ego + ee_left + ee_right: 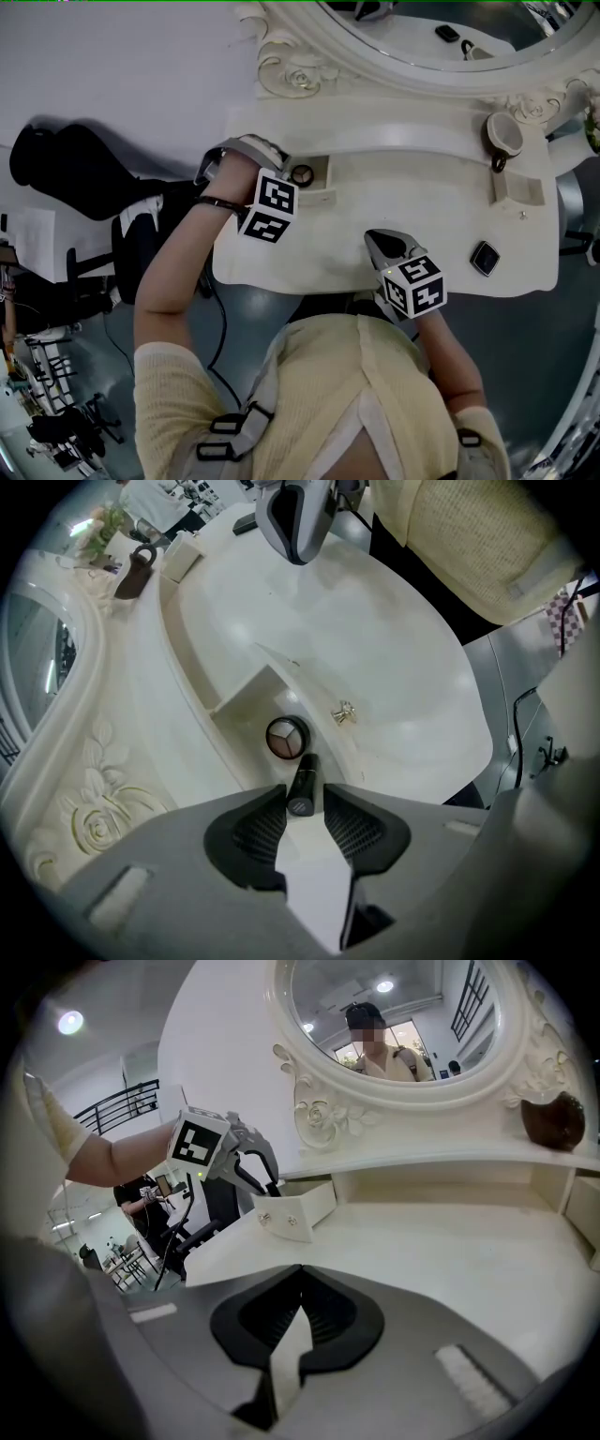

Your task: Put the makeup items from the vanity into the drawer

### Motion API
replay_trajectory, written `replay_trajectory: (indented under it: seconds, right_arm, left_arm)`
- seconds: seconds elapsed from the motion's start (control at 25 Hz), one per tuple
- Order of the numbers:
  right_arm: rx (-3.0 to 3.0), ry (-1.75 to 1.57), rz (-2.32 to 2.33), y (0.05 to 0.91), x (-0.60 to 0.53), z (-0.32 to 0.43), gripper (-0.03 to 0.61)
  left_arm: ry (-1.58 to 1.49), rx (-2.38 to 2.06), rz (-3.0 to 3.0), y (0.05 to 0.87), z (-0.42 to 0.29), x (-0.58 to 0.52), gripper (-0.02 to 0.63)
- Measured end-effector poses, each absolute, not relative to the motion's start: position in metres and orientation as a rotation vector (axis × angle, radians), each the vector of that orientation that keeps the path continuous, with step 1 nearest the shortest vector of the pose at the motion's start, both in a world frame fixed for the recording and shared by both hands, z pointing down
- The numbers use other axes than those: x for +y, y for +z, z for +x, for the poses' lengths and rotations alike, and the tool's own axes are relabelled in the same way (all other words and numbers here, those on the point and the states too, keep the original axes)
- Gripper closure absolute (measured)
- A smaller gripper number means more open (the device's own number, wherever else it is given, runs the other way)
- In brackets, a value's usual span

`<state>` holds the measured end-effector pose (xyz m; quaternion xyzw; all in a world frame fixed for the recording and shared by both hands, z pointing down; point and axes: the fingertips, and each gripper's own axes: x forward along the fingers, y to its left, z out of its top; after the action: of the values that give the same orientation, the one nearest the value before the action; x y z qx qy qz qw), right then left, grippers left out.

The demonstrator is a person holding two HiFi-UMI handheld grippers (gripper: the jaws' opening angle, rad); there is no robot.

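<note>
A small open white drawer (246, 696) at the left of an ornate white vanity counter (394, 658) holds a round three-shade eyeshadow compact (287, 738). A slim black makeup tube (302, 780) sits just beside it. The left gripper (305, 797) has its jaws apart around the tube's near end, not squeezing it. The right gripper (301, 1269), jaws closed and empty, hovers over the counter's front. A black square compact (485, 258) lies well apart, at the right.

Nothing to read here, folks: no words, numbers or brand names anywhere. The cube at ten o'clock (270, 210) and the cube at four o'clock (413, 285) show only black-and-white square patterns, no letters.
</note>
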<state>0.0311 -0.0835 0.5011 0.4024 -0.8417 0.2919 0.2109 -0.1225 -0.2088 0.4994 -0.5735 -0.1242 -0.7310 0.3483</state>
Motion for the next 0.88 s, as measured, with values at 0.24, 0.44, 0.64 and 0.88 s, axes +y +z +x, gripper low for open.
replay_trajectory:
  seconds: [0.24,0.44,0.64,0.88]
  right_arm:
    - [-2.336,0.818,1.133,0.500,-0.083,0.034,0.575]
    - [-2.334,0.816,1.135,0.499,-0.081,0.035,0.575]
    - [-2.334,0.810,1.136,0.498,-0.079,0.035,0.575]
    - [-2.336,0.805,1.146,0.494,-0.076,0.035,0.575]
  left_arm:
    - [-1.877,-0.288,-1.572,0.495,-0.118,-0.209,0.468]
    - [-1.867,-0.254,-1.629,0.491,-0.118,-0.207,0.465]
    - [-1.824,-0.210,-1.717,0.484,-0.111,-0.204,0.465]
    - [-1.730,-0.080,-1.850,0.469,-0.103,-0.205,0.465]
